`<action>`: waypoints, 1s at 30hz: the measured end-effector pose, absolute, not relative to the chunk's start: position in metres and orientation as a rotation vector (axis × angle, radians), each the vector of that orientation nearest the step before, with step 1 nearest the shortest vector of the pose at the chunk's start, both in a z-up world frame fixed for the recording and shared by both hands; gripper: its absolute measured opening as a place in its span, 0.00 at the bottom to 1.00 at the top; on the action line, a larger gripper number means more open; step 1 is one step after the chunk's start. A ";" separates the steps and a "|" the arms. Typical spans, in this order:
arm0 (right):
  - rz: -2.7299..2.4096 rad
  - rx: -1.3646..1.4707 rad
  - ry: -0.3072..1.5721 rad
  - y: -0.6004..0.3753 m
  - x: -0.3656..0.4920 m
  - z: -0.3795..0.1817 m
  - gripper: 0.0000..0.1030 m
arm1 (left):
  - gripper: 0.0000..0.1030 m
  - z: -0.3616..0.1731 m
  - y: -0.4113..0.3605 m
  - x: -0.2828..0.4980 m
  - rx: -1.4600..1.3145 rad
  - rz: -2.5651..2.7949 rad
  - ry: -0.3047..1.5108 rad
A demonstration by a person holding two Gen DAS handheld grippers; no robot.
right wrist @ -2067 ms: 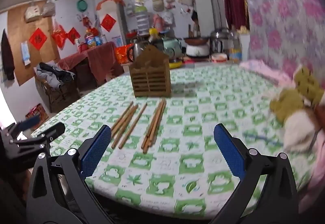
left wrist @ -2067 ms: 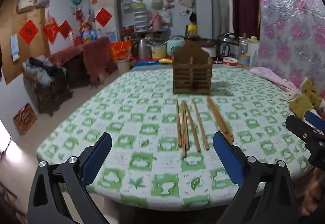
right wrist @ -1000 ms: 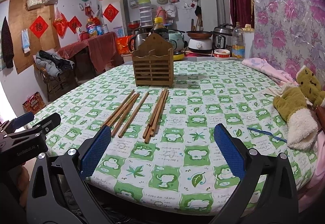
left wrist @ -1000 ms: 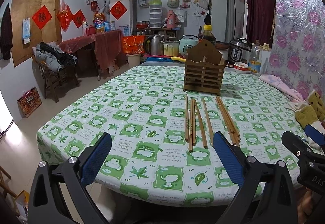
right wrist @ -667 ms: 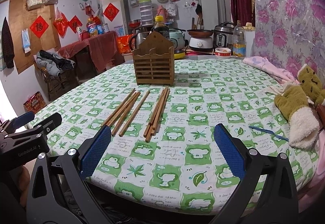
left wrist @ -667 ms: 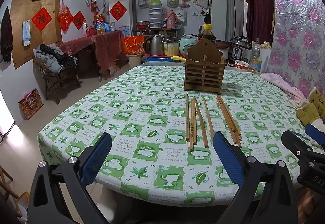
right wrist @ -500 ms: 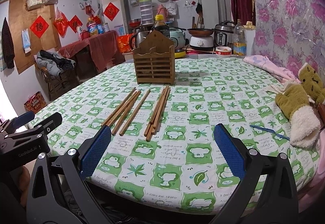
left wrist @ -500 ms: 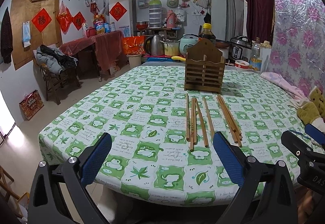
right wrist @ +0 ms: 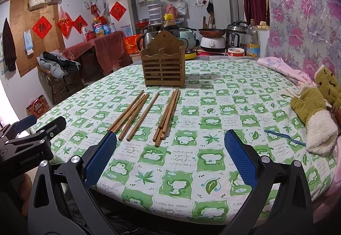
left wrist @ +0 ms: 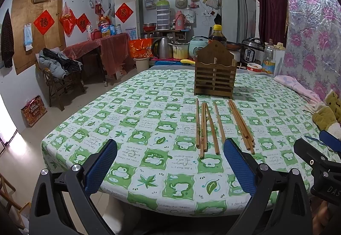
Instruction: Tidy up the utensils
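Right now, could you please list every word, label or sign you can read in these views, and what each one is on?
"GenRobot.AI": on the body of the left gripper, seen from the right wrist.
"DAS", cut off by the frame edge: on the right gripper, seen from the left wrist.
"福": on the red diamond paper on the brown board.
Tablecloth script, bottle labels and the red box: too small or blurred to read.

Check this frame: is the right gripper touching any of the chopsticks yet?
Apart. In the right wrist view the right gripper is open, with bare tablecloth between its fingertips and the near ends of the chopsticks.
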State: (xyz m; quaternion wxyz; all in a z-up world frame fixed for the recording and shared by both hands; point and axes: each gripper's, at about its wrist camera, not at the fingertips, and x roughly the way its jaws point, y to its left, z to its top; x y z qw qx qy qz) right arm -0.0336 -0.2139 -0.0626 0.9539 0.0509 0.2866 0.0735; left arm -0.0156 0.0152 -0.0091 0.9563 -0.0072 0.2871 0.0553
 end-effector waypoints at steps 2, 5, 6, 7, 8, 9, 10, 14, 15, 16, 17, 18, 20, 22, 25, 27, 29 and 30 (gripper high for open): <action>0.148 0.104 0.582 -0.215 -0.033 -0.061 0.94 | 0.95 -0.009 0.016 -0.015 -0.015 0.112 0.583; 0.147 0.105 0.582 -0.214 -0.034 -0.062 0.94 | 0.95 -0.009 0.016 -0.015 -0.014 0.112 0.584; 0.147 0.105 0.582 -0.214 -0.034 -0.062 0.94 | 0.95 -0.009 0.015 -0.015 -0.013 0.113 0.584; 0.147 0.105 0.582 -0.214 -0.034 -0.062 0.95 | 0.95 -0.009 0.015 -0.015 -0.013 0.113 0.584; 0.147 0.104 0.581 -0.214 -0.034 -0.062 0.94 | 0.95 -0.010 0.017 -0.015 -0.013 0.113 0.585; 0.147 0.104 0.581 -0.214 -0.034 -0.062 0.95 | 0.95 -0.010 0.016 -0.015 -0.012 0.113 0.585; 0.147 0.104 0.582 -0.213 -0.034 -0.063 0.94 | 0.95 -0.009 0.015 -0.015 -0.012 0.113 0.585; 0.147 0.105 0.583 -0.214 -0.034 -0.061 0.94 | 0.95 -0.009 0.016 -0.015 -0.011 0.113 0.585; 0.147 0.105 0.583 -0.213 -0.034 -0.063 0.94 | 0.95 -0.010 0.016 -0.015 -0.011 0.113 0.585; 0.147 0.105 0.582 -0.214 -0.034 -0.062 0.95 | 0.95 -0.009 0.015 -0.015 -0.011 0.113 0.585; 0.146 0.105 0.583 -0.214 -0.034 -0.061 0.95 | 0.95 -0.009 0.015 -0.015 -0.010 0.113 0.585; 0.146 0.105 0.583 -0.214 -0.034 -0.061 0.95 | 0.95 -0.010 0.016 -0.015 -0.010 0.113 0.585; 0.146 0.105 0.583 -0.214 -0.034 -0.061 0.95 | 0.95 -0.010 0.016 -0.015 -0.009 0.113 0.585; 0.148 0.104 0.583 -0.213 -0.034 -0.062 0.94 | 0.95 -0.009 0.016 -0.015 -0.008 0.113 0.586; 0.147 0.105 0.584 -0.213 -0.034 -0.062 0.95 | 0.95 -0.010 0.017 -0.014 -0.008 0.114 0.587; 0.148 0.105 0.584 -0.212 -0.035 -0.063 0.94 | 0.95 -0.009 0.016 -0.015 -0.007 0.113 0.588; 0.147 0.104 0.584 -0.212 -0.035 -0.063 0.94 | 0.95 -0.010 0.018 -0.016 -0.007 0.113 0.588; 0.147 0.104 0.584 -0.213 -0.034 -0.062 0.94 | 0.95 -0.010 0.018 -0.016 -0.007 0.113 0.588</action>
